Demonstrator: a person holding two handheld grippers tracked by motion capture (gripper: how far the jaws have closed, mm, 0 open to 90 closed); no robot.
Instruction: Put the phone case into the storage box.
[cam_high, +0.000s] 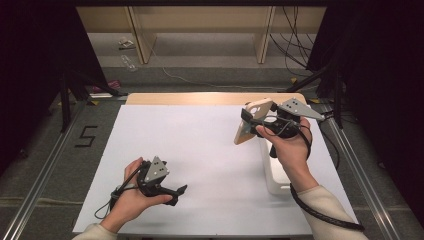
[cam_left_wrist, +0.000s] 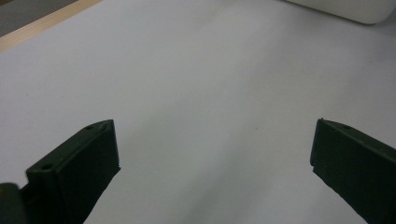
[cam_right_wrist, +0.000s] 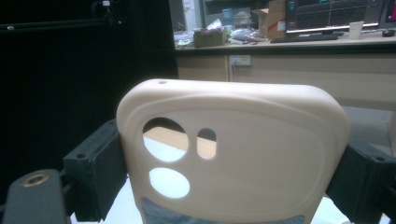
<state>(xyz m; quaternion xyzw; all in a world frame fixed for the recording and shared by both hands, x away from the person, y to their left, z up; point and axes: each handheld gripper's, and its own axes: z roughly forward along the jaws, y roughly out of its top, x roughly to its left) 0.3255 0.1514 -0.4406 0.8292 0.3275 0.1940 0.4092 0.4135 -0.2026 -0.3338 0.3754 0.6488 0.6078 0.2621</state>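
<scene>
My right gripper (cam_high: 252, 120) is raised over the right side of the table and is shut on a cream phone case (cam_high: 253, 121), held on edge. In the right gripper view the phone case (cam_right_wrist: 252, 154) stands between the two jaws, with its camera cut-outs at the upper left. My left gripper (cam_high: 179, 192) rests low near the front left of the white table surface (cam_high: 200, 150), open, nothing between its fingers. In the left gripper view the gripper (cam_left_wrist: 215, 158) has its jaws wide apart over bare white surface.
A white stand-like block (cam_high: 272, 170) lies on the table under my right forearm; its edge (cam_left_wrist: 345, 9) shows at the top right of the left gripper view. Dark curtains and metal rails flank the table. Wooden shelving stands beyond it.
</scene>
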